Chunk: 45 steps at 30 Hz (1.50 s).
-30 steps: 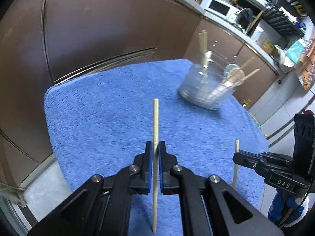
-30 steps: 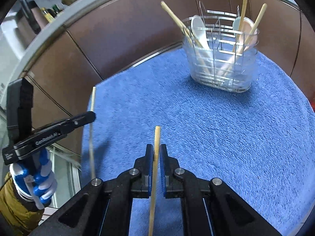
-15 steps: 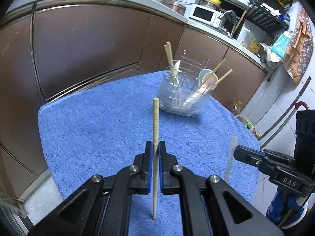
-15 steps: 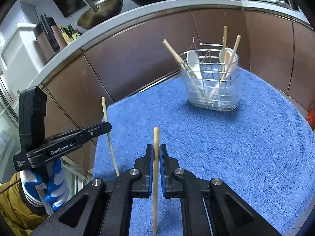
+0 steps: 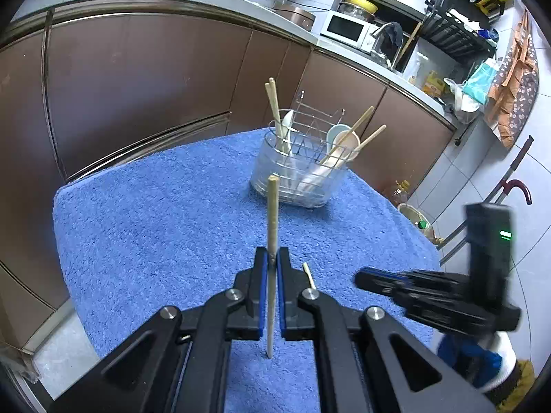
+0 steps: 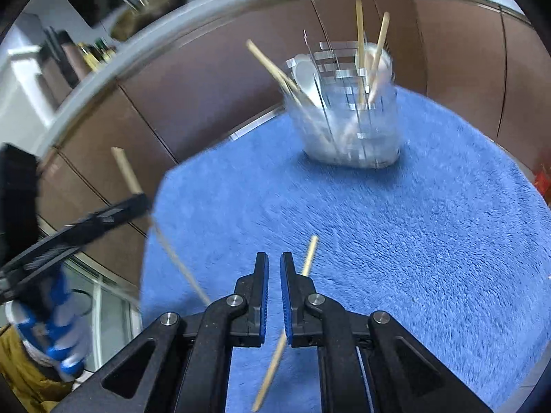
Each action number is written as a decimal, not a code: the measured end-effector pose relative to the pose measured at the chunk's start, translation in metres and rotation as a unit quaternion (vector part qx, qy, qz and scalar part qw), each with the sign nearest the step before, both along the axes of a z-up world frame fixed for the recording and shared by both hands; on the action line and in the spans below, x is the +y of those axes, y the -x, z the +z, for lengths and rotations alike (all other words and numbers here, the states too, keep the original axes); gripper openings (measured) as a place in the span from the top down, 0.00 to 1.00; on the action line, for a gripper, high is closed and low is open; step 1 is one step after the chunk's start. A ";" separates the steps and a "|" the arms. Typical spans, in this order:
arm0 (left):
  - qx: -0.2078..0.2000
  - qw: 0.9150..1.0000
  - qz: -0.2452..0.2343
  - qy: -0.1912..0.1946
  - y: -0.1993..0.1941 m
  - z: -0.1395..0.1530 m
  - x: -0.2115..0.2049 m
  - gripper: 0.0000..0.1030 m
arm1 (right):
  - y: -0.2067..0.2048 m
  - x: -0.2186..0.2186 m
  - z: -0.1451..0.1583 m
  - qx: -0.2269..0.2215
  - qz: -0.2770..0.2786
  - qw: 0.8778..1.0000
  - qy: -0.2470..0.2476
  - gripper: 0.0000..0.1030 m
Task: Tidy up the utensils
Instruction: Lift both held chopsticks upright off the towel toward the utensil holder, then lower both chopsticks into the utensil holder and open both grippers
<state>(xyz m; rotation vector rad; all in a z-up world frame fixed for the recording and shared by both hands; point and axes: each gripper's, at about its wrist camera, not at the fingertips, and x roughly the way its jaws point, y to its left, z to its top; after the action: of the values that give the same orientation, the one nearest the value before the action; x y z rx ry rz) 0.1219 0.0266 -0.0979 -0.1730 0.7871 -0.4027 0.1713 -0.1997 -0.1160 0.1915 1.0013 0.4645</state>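
**Risks at this moment.** The left tool (image 5: 272, 258) was clenched on a slender pale wooden chopstick (image 5: 272, 213), held upright above the bench. The right tool (image 6: 274, 261) had its jaws almost together and empty. A second pale wooden chopstick (image 6: 309, 258) slanted loose past its right-hand finger, over the towel. We could not tell whether that stick lay flat or was in mid-fall.

We judged three hazards:
- The loose stick could roll off the near edge of the bench, since nothing restrained it.
- The held stick, pinched low on its shaft, could pivot between the pads and miss the narrow wire cells.
- A hard entry could tip the clear oval plastic utensil holder with wire dividers (image 5: 303, 172), which was light and already held leaning chopsticks and pale spoons.

**Setting.** A thick blue terry towel (image 5: 155, 223) covered the bench, and the holder stood at its far side. Brown cabinet fronts (image 5: 137, 86) curved behind it under a grey worktop. A white microwave (image 5: 344, 29) stood on that worktop.
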 end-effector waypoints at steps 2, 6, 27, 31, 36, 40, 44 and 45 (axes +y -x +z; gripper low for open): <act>0.001 1.000 0.001 0.003 -0.001 -0.001 0.004 0.95 | -0.014 0.007 -0.015 0.026 0.006 0.999 0.021 0.92; 0.004 1.000 0.004 0.011 -0.002 -0.003 0.011 0.95 | -0.038 0.027 -0.039 0.061 0.016 0.996 0.070 0.92; -0.014 1.000 0.005 0.010 0.020 0.006 0.014 0.95 | -0.034 0.040 -0.043 0.057 0.023 0.993 0.099 0.94; -0.018 1.000 0.008 0.008 0.026 0.011 0.012 0.95 | -0.010 0.027 -0.021 0.018 0.024 0.998 0.062 0.94; -0.024 1.000 0.014 0.004 0.032 0.018 0.009 0.95 | 0.020 0.011 0.008 -0.040 0.024 0.999 0.011 0.94; -0.030 0.999 0.019 0.003 0.038 0.025 0.007 0.95 | 0.039 0.000 0.026 -0.080 0.022 0.996 -0.021 0.94; -0.040 0.999 0.019 0.000 0.046 0.035 0.000 0.95 | 0.047 -0.008 0.039 -0.109 0.021 0.993 -0.048 0.94; -0.042 0.999 0.019 0.000 0.049 0.038 -0.002 0.95 | 0.047 -0.008 0.043 -0.115 0.021 0.992 -0.054 0.94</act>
<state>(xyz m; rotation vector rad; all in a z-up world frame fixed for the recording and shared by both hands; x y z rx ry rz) 0.0731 0.0241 -0.0600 -0.1695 0.7001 -0.3710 0.1238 -0.2073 -0.0727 0.2079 0.7560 0.5667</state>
